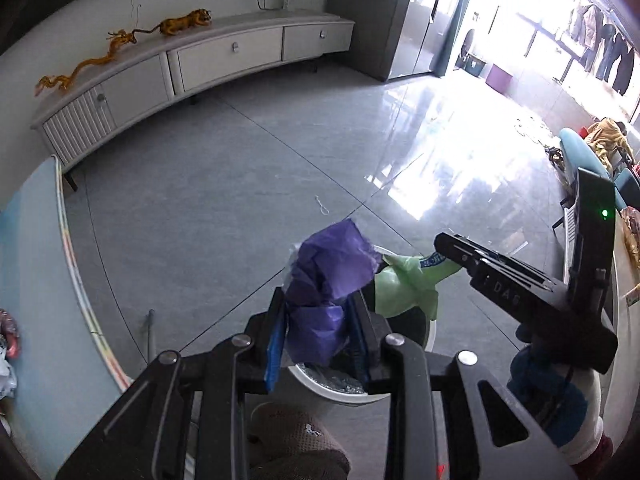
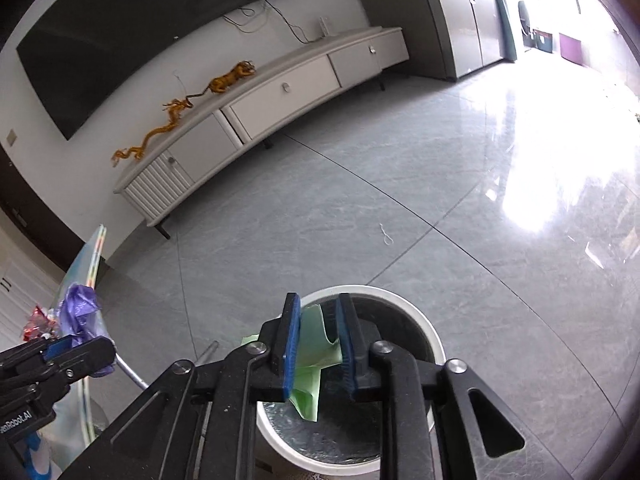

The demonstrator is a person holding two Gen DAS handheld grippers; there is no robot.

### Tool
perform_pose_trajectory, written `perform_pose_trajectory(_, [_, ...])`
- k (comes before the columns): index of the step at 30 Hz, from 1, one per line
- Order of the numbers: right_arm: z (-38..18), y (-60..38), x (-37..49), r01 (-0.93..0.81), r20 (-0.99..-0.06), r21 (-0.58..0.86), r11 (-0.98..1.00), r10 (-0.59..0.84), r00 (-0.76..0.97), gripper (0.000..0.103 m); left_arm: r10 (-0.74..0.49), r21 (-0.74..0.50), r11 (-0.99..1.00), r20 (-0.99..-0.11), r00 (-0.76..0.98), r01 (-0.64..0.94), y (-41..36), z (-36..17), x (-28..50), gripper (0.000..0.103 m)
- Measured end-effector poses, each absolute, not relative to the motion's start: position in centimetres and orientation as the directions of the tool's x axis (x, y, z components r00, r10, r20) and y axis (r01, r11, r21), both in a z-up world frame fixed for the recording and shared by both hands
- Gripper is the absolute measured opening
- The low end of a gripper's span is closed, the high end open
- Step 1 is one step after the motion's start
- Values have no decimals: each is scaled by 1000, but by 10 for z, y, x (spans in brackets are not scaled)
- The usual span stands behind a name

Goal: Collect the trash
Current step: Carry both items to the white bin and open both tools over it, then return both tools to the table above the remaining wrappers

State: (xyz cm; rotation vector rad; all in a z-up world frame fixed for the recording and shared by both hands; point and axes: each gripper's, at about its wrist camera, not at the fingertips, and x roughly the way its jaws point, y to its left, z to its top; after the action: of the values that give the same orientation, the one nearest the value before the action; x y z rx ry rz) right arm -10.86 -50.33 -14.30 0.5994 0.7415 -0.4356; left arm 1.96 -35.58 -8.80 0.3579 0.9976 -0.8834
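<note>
A white round trash bin (image 2: pixel 434 354) with a clear liner stands on the grey floor below both grippers; it also shows in the left wrist view (image 1: pixel 320 388). My left gripper (image 1: pixel 318 312) is shut on a crumpled purple plastic bag (image 1: pixel 328 276) and holds it over the bin's rim. My right gripper (image 2: pixel 318 324) holds a light green plastic bag (image 2: pixel 314 356) between its blue pads (image 2: pixel 291 340), directly above the bin's opening. In the left wrist view the right gripper (image 1: pixel 452 254) comes in from the right with the green bag (image 1: pixel 404 284) hanging from it. The left gripper (image 2: pixel 68 350) and purple bag (image 2: pixel 80 312) show at the left of the right wrist view.
A long white TV cabinet (image 2: pixel 280 92) with orange dragon and tiger figures (image 2: pixel 192 108) runs along the far wall under a dark screen (image 2: pixel 120 24). A light blue table edge (image 1: pixel 36 280) is at the left, a blue chair (image 1: pixel 580 152) at the right. A small white string (image 2: pixel 386 234) lies on the floor.
</note>
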Motion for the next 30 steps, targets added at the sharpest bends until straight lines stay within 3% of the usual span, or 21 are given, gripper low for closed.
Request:
perform_pose_trajectory(4, [-154,-513,-106,593,-753,332,734,-172,635,34,-485,-182,599,-857,173,780,-378,-104,21,32])
perform_pose_trajectory(6, [-154,-515,-106,607,-758,325,725,-185,626,42,-488,-190,591,-858,160,784,-383,-106,22,51])
perform_pose_trajectory(7, [-154,-515,-107,613,-759,320,723,-191,623,42,-491,-191,588,-857,158,786,-385,-107,21,53])
perform_pose_trajectory(17, [-120,-511,-122,605,-723,314,732,-229,652,43,-534,-154,594,-809,243,790,-345,-65,28,54])
perform_pose_trajectory(30, [-40,-441,-105,437,-609,329,837,-166,776,43,-525,-105,745,-703,481,659,-200,8,38,54])
